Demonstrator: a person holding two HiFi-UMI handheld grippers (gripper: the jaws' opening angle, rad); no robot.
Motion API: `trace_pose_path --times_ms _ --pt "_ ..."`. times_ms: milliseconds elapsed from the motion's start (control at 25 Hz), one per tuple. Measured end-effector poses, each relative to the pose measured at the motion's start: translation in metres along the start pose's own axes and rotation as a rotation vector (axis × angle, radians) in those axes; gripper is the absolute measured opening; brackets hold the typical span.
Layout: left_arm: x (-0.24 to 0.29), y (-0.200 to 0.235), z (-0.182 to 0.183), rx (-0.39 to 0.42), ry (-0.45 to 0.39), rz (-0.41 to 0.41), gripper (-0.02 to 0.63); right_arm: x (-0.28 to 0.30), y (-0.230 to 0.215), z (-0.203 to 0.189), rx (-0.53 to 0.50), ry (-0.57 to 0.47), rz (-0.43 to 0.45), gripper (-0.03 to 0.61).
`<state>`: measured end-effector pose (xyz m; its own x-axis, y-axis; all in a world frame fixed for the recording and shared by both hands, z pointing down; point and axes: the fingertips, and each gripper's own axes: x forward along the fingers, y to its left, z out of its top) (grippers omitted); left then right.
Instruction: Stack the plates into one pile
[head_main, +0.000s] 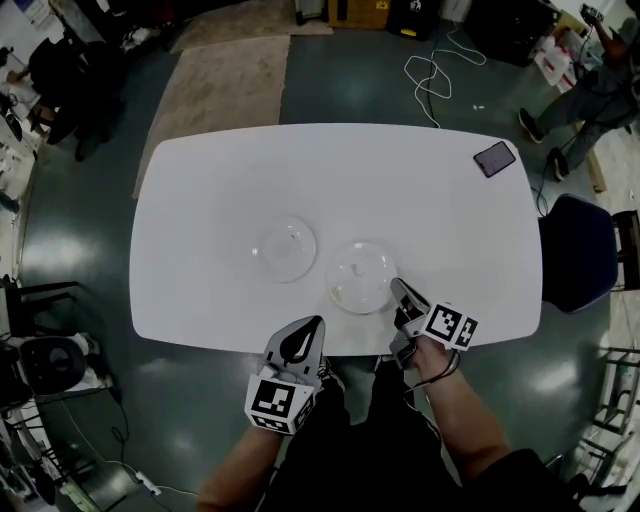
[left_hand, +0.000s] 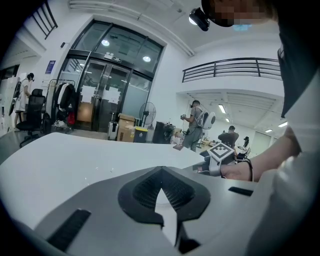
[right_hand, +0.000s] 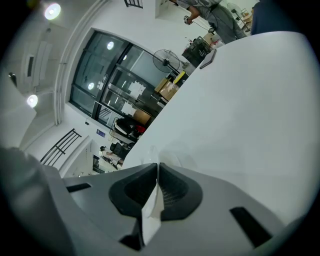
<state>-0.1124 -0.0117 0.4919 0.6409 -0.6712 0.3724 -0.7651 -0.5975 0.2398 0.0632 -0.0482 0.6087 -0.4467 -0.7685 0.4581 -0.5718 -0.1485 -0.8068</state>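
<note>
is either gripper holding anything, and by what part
Nothing, it seems: the left gripper is shut and empty, and the right gripper is shut with its tips beside the rim of the right-hand plate, not on it.

Head view stares steeply down on the table (head_main: 420, 190). Both gripper views skim low and close across it toward the shared glass doors (left_hand: 107, 95), and the left one catches the right gripper (left_hand: 196, 168).
</note>
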Motion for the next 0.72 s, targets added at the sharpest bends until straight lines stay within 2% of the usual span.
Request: trace_pose_path --times_ms 200,720 --pt "0.000 0.001 -0.004 -0.007 0.014 -0.011 0.017 0.002 -0.004 -0.002 -0.011 -0.005 -0.024 0.028" --pt "0.006 0.009 -0.008 -0.009 0.022 -0.020 0.017 0.010 -0.016 -0.008 -0.124 0.031 -0.113 0.039"
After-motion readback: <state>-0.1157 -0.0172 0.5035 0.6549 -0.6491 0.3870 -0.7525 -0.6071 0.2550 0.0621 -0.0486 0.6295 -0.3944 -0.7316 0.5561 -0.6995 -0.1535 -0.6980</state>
